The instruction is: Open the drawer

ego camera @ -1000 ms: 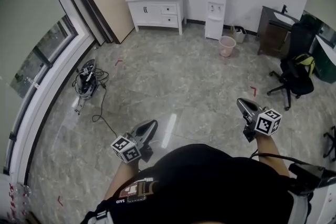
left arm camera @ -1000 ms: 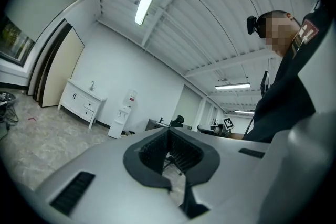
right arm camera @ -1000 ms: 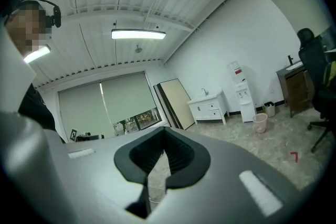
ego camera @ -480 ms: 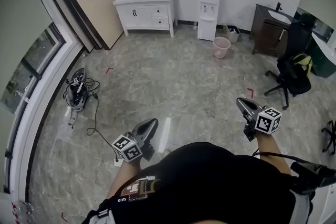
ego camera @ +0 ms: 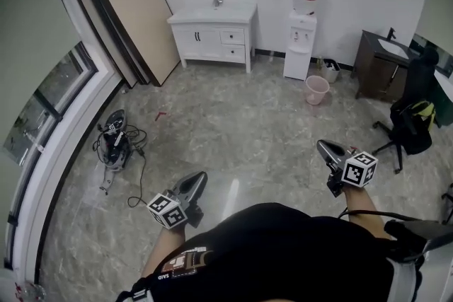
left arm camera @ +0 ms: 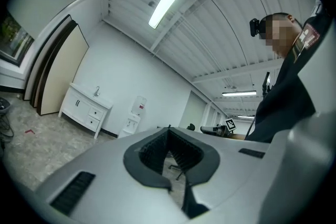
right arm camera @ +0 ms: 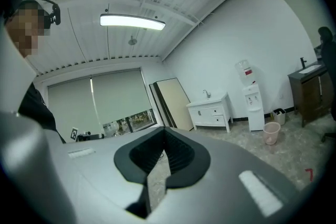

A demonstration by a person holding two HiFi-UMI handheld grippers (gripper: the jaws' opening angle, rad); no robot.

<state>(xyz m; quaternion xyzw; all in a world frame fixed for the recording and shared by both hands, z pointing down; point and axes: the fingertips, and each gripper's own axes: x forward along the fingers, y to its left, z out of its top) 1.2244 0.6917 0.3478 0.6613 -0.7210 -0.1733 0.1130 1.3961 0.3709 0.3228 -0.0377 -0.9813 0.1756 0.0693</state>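
A white vanity cabinet with a tap and two small drawers on its right side stands against the far wall, several steps away. It shows small in the left gripper view and the right gripper view. My left gripper is held level just in front of the body, jaws shut with nothing in them. My right gripper is level too, shut and empty. Both are far from the cabinet.
Large boards lean on the wall left of the cabinet. A water dispenser and a pink bin stand to its right, then a dark sink cabinet and an office chair. A device with cables lies at left.
The person has moved across the floor, so the room has shifted in the head view and the cabinet sits slightly lower and nearer. Both grippers stay shut before the body.
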